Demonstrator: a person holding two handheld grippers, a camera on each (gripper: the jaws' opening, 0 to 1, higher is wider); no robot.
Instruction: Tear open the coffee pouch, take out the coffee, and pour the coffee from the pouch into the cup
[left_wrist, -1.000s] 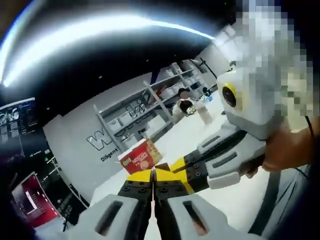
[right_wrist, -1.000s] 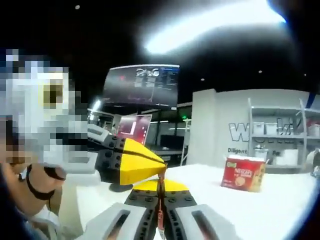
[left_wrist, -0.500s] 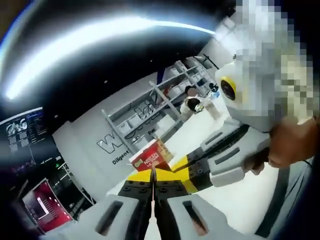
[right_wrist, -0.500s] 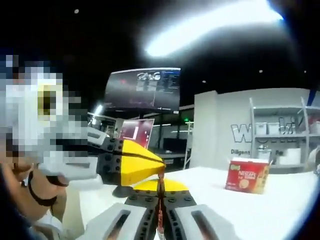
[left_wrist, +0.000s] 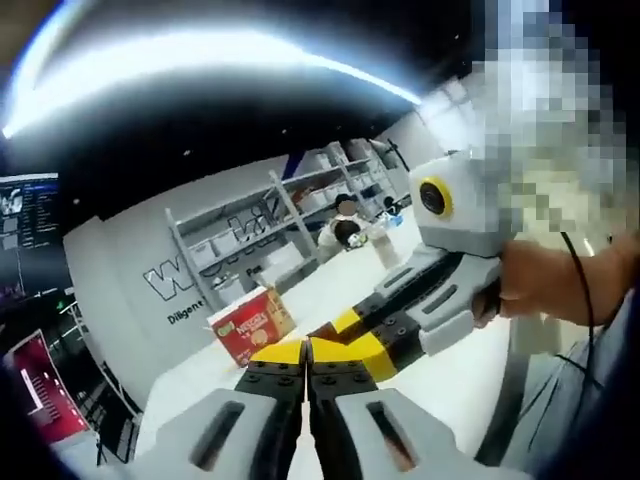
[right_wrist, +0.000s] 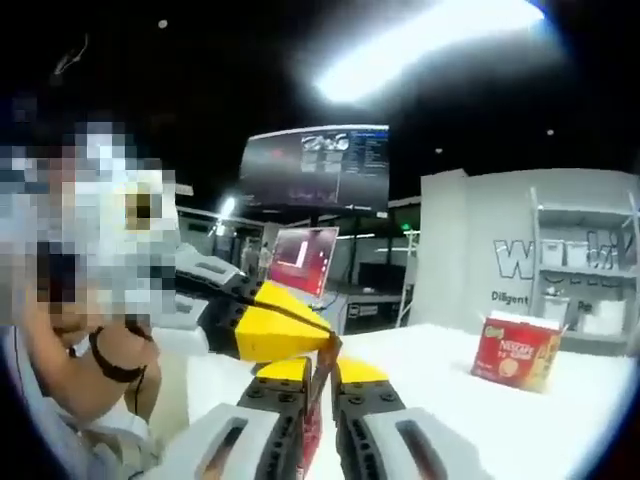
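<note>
1. You held both tongs raised above the white counter (right_wrist: 560, 420), tip to tip. The left tongs (left_wrist: 305, 352) were clenched, with a brown sliver of the coffee pouch (left_wrist: 322, 331) showing just past their tips. The right tongs (right_wrist: 320, 368) were clenched on the same pouch; a thin red-and-brown strip ran down the narrow gap between their jaws.

2. The pouch (right_wrist: 322, 362) was a slim stick seen edge-on, pinched between the two tongs in the air. In the right gripper view its long axis ran along those jaws, with the upper end pointing forward toward the meeting point of the tips. Which end was the tear end cannot be told.

3. Risk, as a judgement: both grips sat very close together on a thin strip. If you had pulled them apart unevenly, the film could have slipped from one grip instead of tearing.

4. Risk: a sudden tear could have scattered powder over the counter, as the pouch hung in the open air and not over any vessel.

5. Risk: a tear started too far down the stick could have split it along its length.

6. A red Nescafé box (right_wrist: 516, 350) stood on the counter well apart from the tongs; it is also in the left gripper view (left_wrist: 248, 325).
</note>
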